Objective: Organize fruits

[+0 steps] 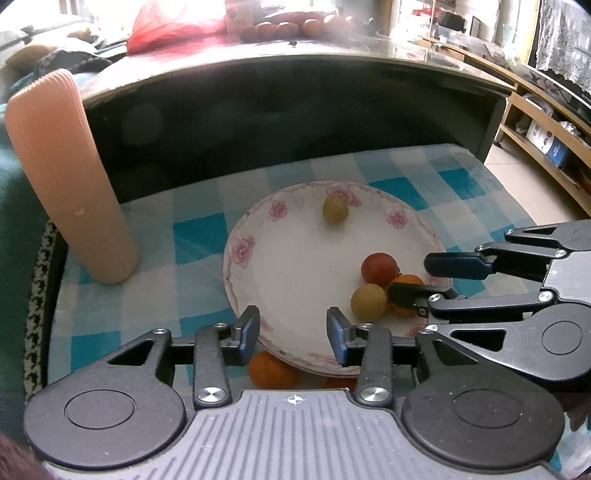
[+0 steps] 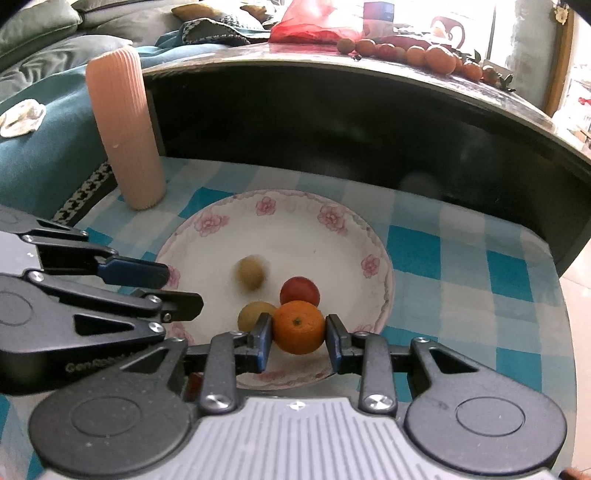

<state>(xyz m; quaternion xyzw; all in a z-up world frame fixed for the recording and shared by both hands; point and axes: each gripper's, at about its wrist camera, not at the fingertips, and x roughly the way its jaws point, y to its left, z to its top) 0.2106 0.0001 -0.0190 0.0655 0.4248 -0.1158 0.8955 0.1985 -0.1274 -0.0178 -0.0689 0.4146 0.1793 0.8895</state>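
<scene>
A white plate with pink flowers (image 1: 243, 251) (image 2: 207, 225) lies on a blue checked cloth. In it are a red fruit (image 1: 379, 266) (image 2: 299, 291), two yellow-green fruits (image 1: 335, 209) (image 1: 368, 302) (image 2: 251, 274) (image 2: 254, 314) and an orange (image 2: 298, 326) (image 1: 406, 280). My right gripper (image 2: 298, 341) (image 1: 417, 280) has its jaws around the orange, pads at its sides. My left gripper (image 1: 293, 336) (image 2: 177, 291) is open and empty over the plate's near rim. Another orange (image 1: 271, 371) lies on the cloth under that rim.
A ribbed pink cylinder (image 1: 70, 177) (image 2: 123, 129) stands at the cloth's far left. A dark table (image 1: 295, 59) (image 2: 332, 74) rises behind, with several oranges (image 2: 436, 57) and a red bag (image 2: 314, 26) on top. Shelves (image 1: 546, 122) stand at the right.
</scene>
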